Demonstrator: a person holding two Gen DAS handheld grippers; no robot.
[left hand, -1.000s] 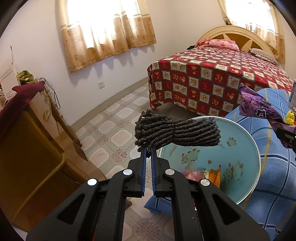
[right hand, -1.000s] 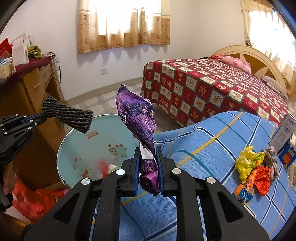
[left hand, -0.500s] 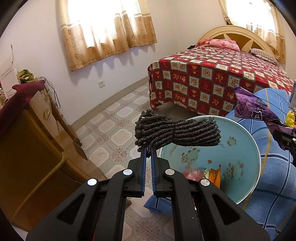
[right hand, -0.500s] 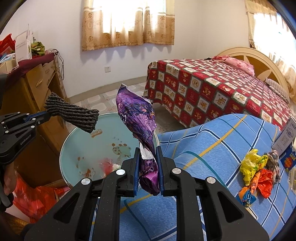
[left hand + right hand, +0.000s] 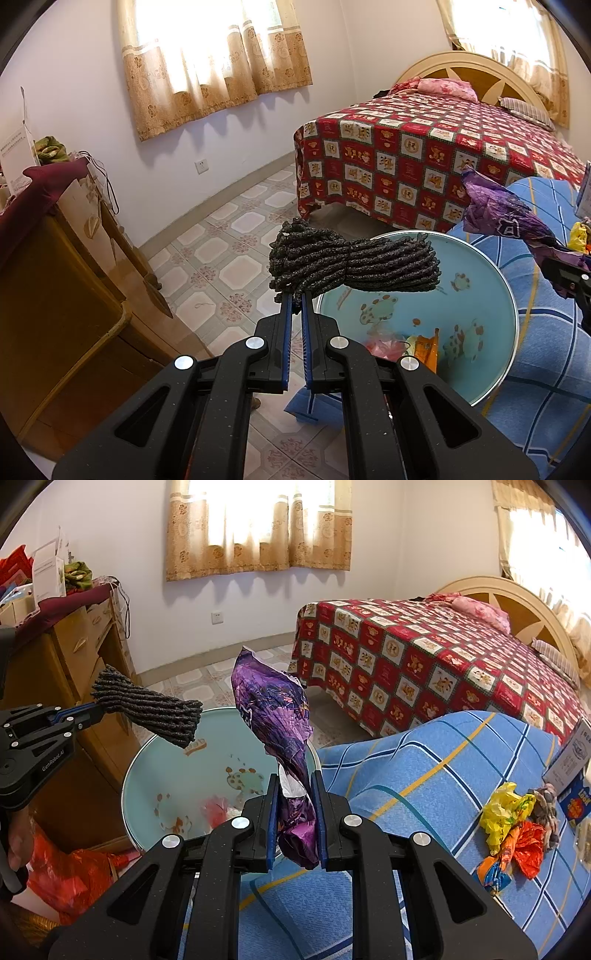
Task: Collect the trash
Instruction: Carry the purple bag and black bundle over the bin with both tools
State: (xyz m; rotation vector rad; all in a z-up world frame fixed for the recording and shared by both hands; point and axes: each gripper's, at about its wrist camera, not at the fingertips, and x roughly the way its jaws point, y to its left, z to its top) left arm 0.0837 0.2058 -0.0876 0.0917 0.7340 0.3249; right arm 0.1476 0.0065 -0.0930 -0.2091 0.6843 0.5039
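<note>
Purple wrapper is being pinched near its bottom end by the right gripper, jaws pressed onto it, and it's being held up right by the rim of the blue basin. It looks super light, crinkly and probably slippery, so a grip on the bunched lower part seems safest. A dark ribbed cloth is being clamped at one end by the left gripper over the same basin, soft and floppy. More crumpled wrappers are being left on the blue plaid cover.
</note>
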